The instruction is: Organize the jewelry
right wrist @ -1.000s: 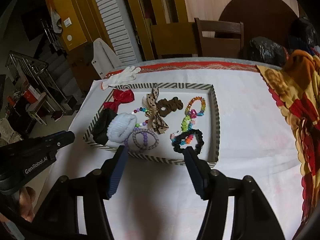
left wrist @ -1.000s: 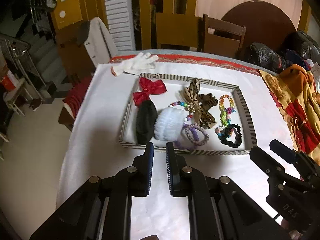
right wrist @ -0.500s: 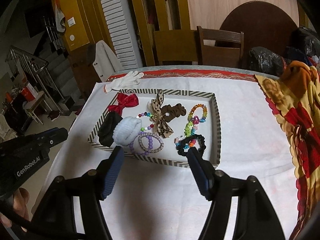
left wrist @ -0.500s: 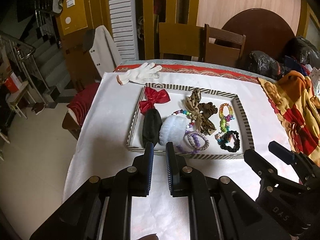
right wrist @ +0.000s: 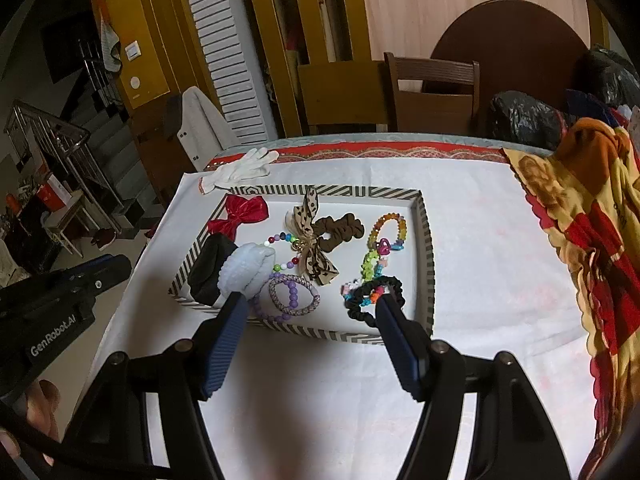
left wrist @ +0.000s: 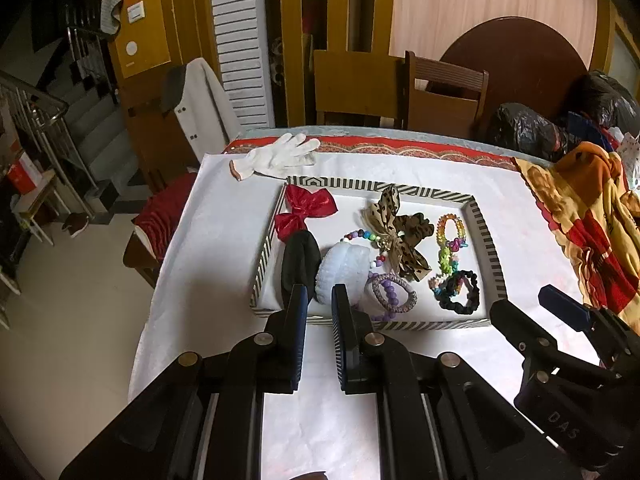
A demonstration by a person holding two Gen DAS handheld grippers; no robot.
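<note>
Right wrist view is showing the right tool (right wrist: 310, 320) hovering apart and empty over the striped tray (right wrist: 425, 240) holding the jewelry, seemingly lining up a pick, while the left tool (left wrist: 318, 304) is waiting together.

Striped tray (right wrist: 426, 240) on table, holding bows, scrunchies, bead bracelets.
</note>
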